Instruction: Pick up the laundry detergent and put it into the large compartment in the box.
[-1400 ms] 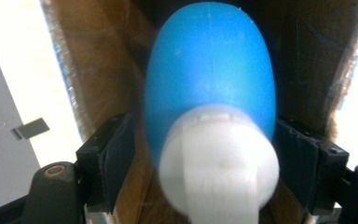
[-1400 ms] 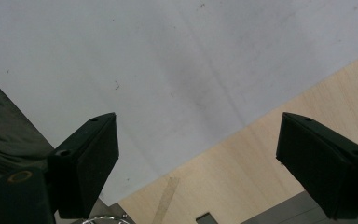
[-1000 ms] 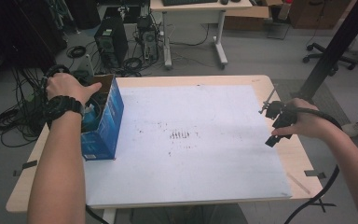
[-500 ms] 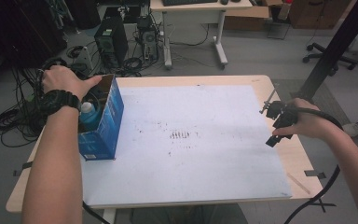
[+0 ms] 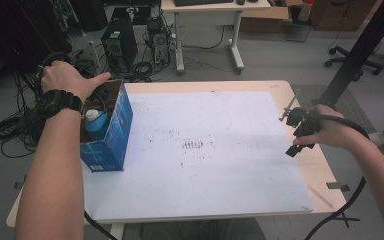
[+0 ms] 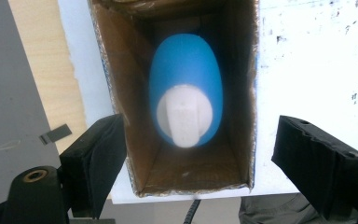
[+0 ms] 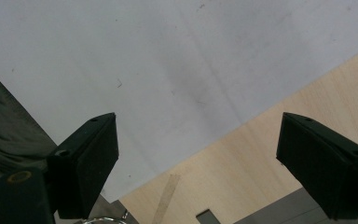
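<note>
A blue box [image 5: 111, 131] holds a blue bottle [image 6: 186, 95], white cap up. Above the box, the left gripper [image 6: 198, 163] has just been opening, empty; the left gripper view reveals the bottle's full top. Right gripper [image 7: 196, 163], well right of the box, gapes empty.

You see a blue bottle [image 6: 185, 88] with a white cap [image 6: 184, 116] standing upright inside an open-topped cardboard box [image 5: 111, 131] (blue outside, plain brown inside). The bottle sits toward the box's far end, apart from its near wall. The box stands upright at the left edge of the white sheet [image 5: 205, 150] covering the table.
</note>
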Demonstrator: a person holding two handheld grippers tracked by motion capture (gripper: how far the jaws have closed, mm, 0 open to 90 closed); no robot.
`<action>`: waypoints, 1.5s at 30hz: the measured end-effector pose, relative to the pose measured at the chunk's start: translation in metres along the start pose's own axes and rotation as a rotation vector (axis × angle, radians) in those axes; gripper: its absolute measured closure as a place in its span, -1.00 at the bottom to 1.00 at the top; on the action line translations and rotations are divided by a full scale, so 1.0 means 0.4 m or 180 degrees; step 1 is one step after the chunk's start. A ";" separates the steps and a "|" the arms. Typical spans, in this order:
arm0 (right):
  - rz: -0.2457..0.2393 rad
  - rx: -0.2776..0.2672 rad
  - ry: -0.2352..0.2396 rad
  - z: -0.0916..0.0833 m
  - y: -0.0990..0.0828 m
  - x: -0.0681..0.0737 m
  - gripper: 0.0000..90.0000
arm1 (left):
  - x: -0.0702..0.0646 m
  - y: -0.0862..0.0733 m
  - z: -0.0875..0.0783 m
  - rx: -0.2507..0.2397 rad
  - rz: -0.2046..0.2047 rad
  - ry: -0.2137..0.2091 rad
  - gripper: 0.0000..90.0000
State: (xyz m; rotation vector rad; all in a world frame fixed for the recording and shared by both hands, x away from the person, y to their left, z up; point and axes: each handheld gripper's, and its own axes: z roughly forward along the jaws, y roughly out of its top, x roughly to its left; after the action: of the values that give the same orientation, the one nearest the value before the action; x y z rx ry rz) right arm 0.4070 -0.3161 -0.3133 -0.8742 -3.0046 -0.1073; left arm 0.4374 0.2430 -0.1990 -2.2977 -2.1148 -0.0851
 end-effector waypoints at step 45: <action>0.0041 -0.0006 -0.0023 -0.015 -0.021 0.006 -0.72 | -0.189 0.031 -0.042 -0.0070 0.0896 -0.0180 -0.63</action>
State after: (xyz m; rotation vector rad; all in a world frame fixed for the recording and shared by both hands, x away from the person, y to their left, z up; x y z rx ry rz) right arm 0.4002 -0.3224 -0.3078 -0.8961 -3.0053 -0.1072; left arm 0.4430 0.1657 -0.1857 -2.6119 -1.7973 -0.0395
